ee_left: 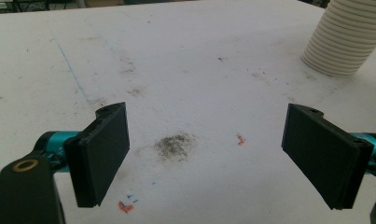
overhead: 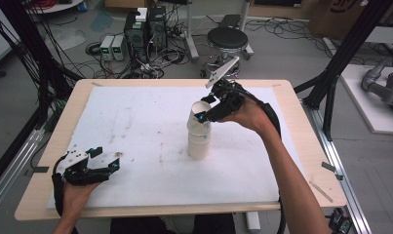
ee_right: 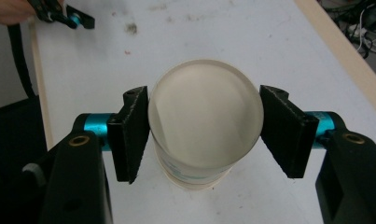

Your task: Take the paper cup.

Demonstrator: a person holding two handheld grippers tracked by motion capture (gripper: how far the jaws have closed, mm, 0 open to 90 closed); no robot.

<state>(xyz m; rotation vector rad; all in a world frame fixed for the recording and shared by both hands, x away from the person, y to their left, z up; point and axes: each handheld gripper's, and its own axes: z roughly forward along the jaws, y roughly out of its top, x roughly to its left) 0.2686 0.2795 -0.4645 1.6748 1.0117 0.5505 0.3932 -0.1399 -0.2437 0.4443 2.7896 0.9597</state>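
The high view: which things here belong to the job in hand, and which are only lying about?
Part of the job:
- top cup, clamped in the right hand-held gripper
- stack of cups under it
- left hand-held gripper, open and resting on the table

Only lying about:
- stool
- computer boxes
- cables on the floor

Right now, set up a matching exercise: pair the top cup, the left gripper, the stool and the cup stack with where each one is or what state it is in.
Things:
1. top cup
2. left gripper
3. stool
4. cup stack

Places or states:
A. on the floor beyond the table's far edge
B. jaws open over the white mat, nothing between them
C. upright near the middle of the white mat
D. clamped between the jaws of the right gripper

Pairs: 1-D, 2-B, 3-A, 4-C
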